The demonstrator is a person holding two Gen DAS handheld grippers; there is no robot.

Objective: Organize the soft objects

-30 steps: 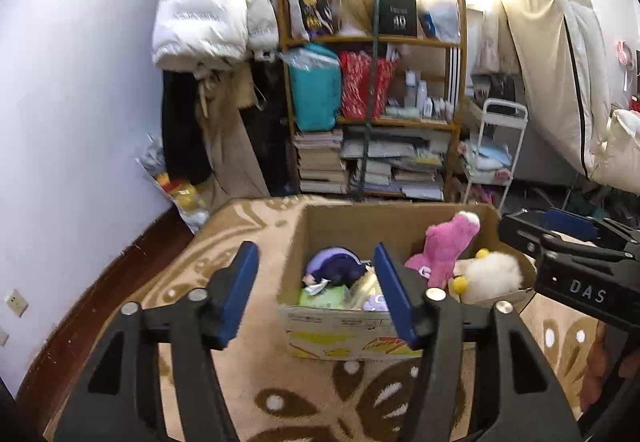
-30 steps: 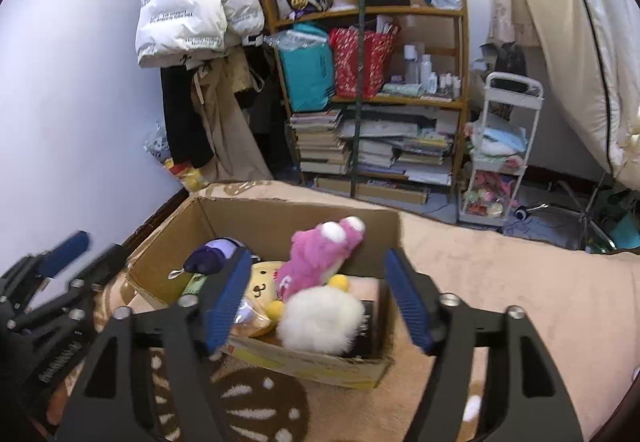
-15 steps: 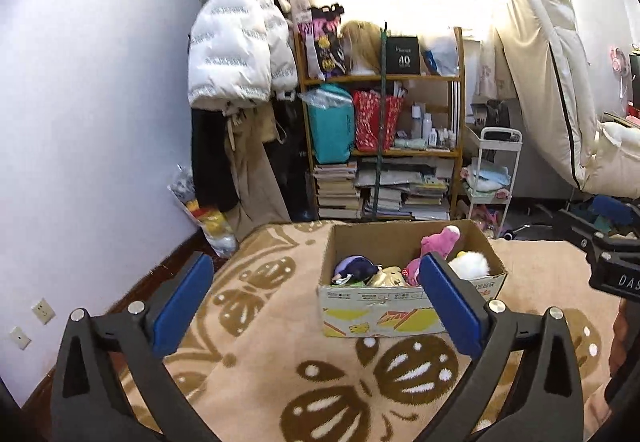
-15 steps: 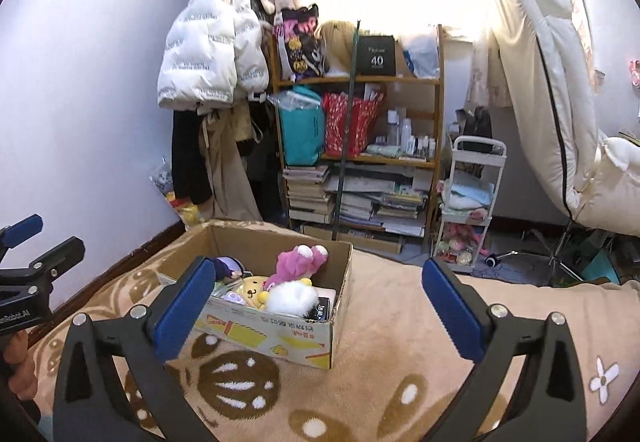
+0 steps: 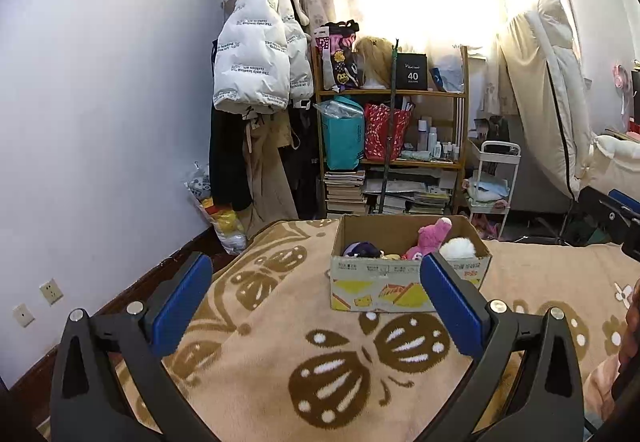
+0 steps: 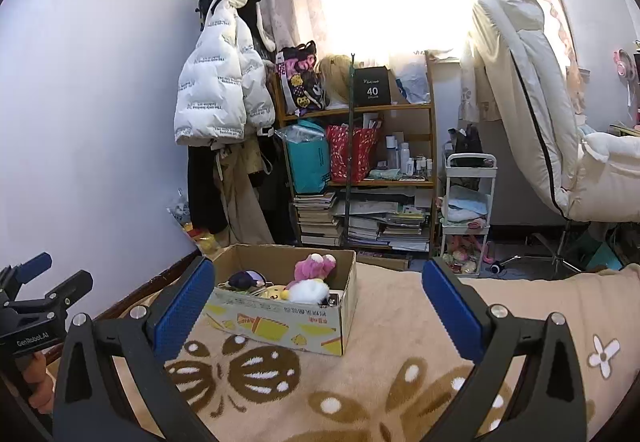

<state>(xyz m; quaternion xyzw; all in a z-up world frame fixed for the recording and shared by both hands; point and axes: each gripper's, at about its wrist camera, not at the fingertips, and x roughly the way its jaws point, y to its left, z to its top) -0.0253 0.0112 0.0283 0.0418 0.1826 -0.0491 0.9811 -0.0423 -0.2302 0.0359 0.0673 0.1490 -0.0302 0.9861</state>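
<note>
Soft toys sit together inside an open cardboard box (image 5: 408, 282) that rests on a tan blanket with brown butterfly shapes (image 5: 320, 374): a pink plush (image 5: 434, 236) leaning up near the middle, a white fluffy ball (image 5: 458, 248) beside it toward one end, a dark purple plush (image 5: 362, 250) at the other end, and a yellow one (image 6: 276, 292) low between them, half hidden. These should handle as light, squashy things that give under the pads and will not slip or break; the safest hold looks like a pinch across the body or head of a toy, deep enough to catch stuffing and not only loose fur, which could pull free on the fluffy ball. The box itself is stiffer and thin-walled, so a hold on its rim would likely bend it. The left tool (image 5: 316, 296) stands released with nothing between its blue pads, its jaws having just been opening, and the box lies ahead of it and a little to its right, well apart. The right tool (image 6: 318, 300) is likewise spread wide and empty, its jaws having just been opening too, with the box ahead and to its left, near the left pad in that view but not touched. To my eye the toys are already gathered, so little of the task seems left here.
</note>
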